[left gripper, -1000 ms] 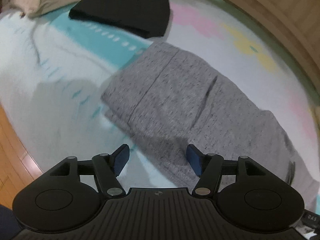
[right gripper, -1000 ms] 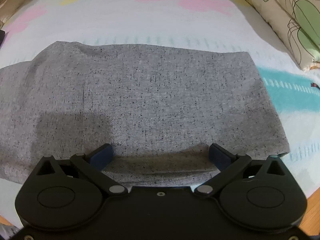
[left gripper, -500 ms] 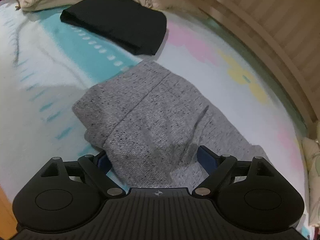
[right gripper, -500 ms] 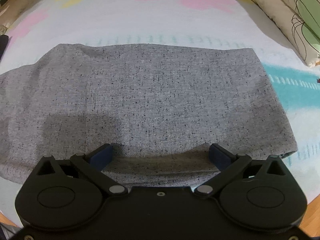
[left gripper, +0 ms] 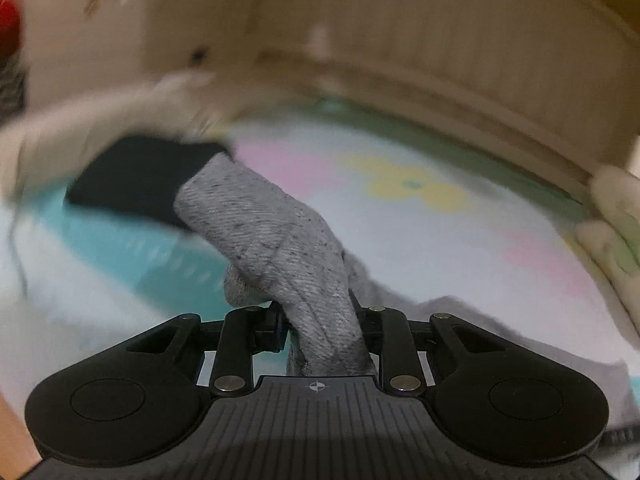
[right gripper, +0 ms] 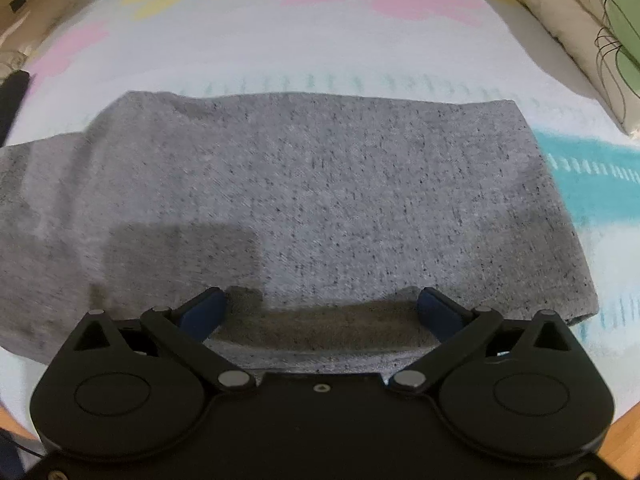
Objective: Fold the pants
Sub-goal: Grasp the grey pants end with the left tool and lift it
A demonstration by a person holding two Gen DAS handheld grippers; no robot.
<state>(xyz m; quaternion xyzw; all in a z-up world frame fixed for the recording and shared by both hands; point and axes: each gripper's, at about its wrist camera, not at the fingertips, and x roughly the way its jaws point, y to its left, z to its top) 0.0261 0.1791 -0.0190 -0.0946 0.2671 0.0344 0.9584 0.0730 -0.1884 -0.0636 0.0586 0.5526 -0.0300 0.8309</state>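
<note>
Left gripper closing on a bunched end of the grey pants, lifted off the pastel bedspread. Right gripper spread wide, pads apart over the near edge, clamping nothing. Remaining cloth flat on the bed.
</note>
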